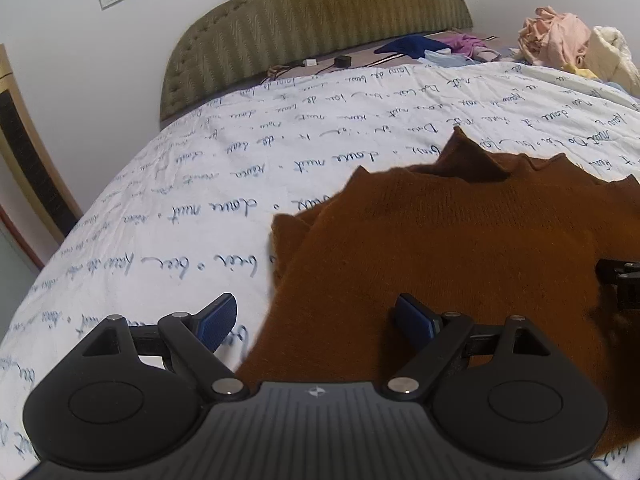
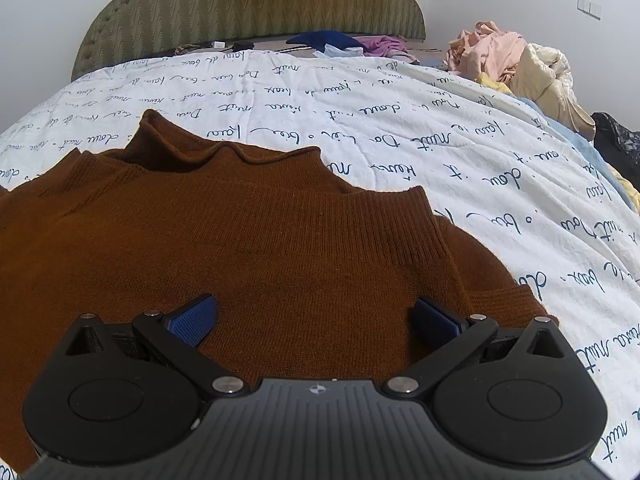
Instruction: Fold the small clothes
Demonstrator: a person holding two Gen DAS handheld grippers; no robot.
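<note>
In the left wrist view, the left gripper (image 1: 316, 322) sits at the bottom centre with its jaws spread wide and nothing between them. One blue pad hangs over the white bedspread (image 1: 168, 184), the other over the brown sweater (image 1: 460, 248), so the gripper straddles the garment's left edge, probably lined up to take that side. The sweater fills the centre and right of the frame, lying flat on the bed with its collar toward the green headboard (image 1: 320, 28). A black piece of the other gripper shows at the right edge.

In the right wrist view, the right gripper (image 2: 316, 320) at bottom centre is likewise released, both pads above the sweater (image 2: 260, 240), which spreads across the lower left and centre. A folded sleeve lies at the lower right. A clothes pile (image 2: 512, 64) waits at the upper right, apparently still to be folded.
</note>
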